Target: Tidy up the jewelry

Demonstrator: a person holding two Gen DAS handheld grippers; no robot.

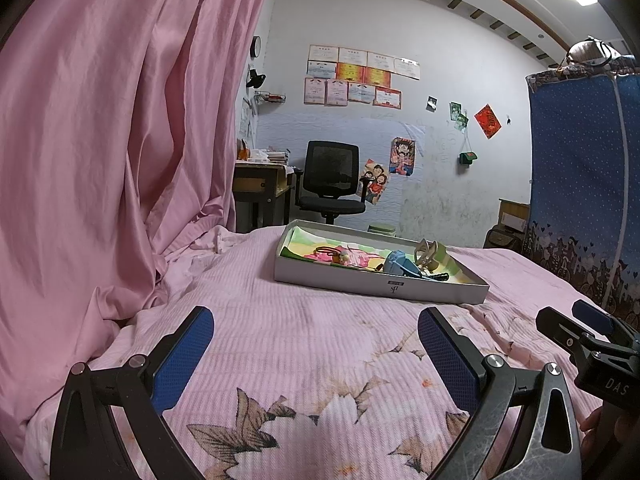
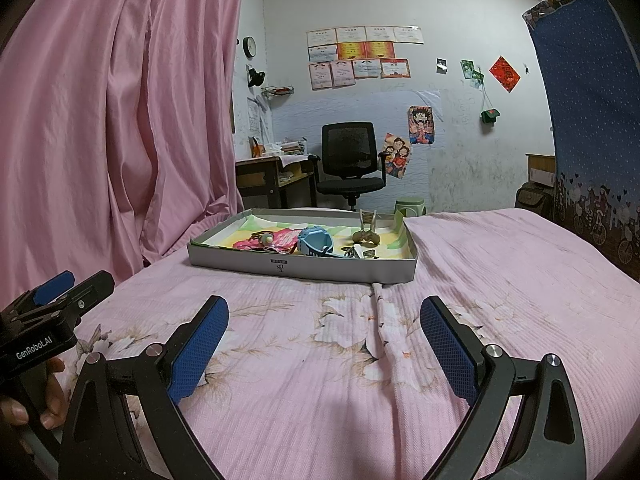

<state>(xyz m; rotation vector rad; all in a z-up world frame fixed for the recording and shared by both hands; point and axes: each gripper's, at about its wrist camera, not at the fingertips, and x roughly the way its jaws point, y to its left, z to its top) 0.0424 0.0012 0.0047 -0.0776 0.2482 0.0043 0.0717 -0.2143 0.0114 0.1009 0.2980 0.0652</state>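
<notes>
Both grippers hover low over the bed (image 2: 500, 248), side by side, w/ nothing between the fingers. Left gripper (image 1: 316, 356) spread wide; right gripper (image 2: 324, 344) spread wide too. Each shows at the edge of the other's view. Jewelry sits in a shallow grey tray (image 2: 320, 270) on the pink bedspread, ahead of both, well apart from the tips. In the tray: blue watch (image 2: 316, 242), tan claw clip (image 2: 366, 228) upright near the far right, hair tie w/ small charm (image 2: 264, 238) on the left, other bits too small to tell. Pink curtain (image 1: 100, 140) hangs left.
</notes>
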